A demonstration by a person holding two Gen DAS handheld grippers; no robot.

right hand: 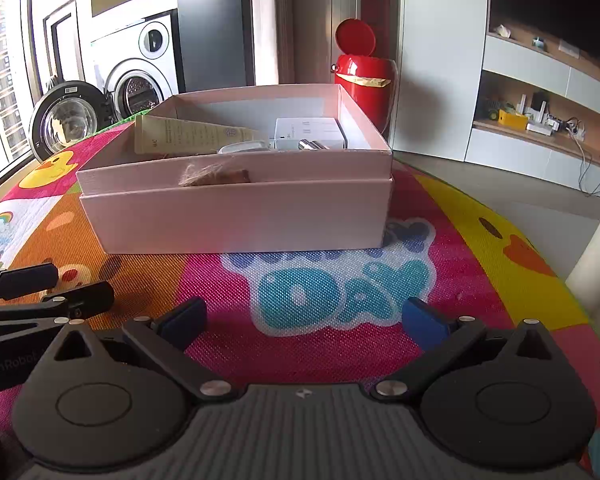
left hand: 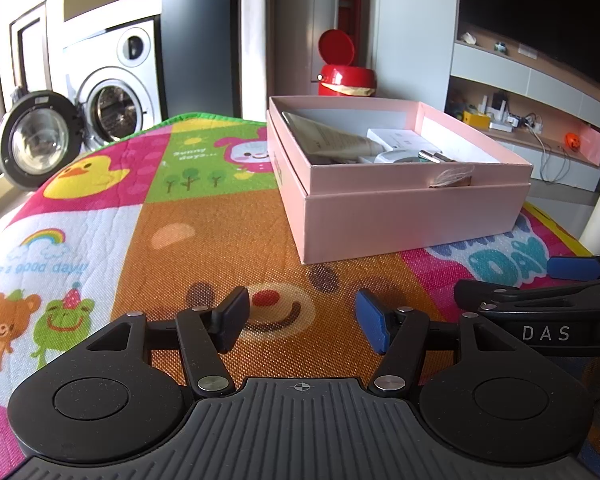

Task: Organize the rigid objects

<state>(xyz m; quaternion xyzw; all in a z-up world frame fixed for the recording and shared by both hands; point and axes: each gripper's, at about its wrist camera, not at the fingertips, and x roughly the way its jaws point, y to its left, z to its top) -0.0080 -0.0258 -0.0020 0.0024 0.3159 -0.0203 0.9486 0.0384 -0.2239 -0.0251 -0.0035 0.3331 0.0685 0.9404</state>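
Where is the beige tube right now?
The beige tube lies inside the pink box, at its left rear in the right wrist view, beside the small white box.

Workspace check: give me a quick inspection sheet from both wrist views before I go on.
Surface: colourful play mat with cartoon prints; the part near the grippers is bare.
Job's things: pink box, open, nested in its lid; inside lie a cream tube, a white carton and small silver pieces. A tuft of fibre hangs over the front wall.
Clutter: nothing seen loose on the mat.
Grippers: left gripper and right gripper both open and empty, low over the mat, short of the box.
Cables: wires on the shelf at far right, off the mat.
Surroundings: washing machine with door open, red bin behind the box.
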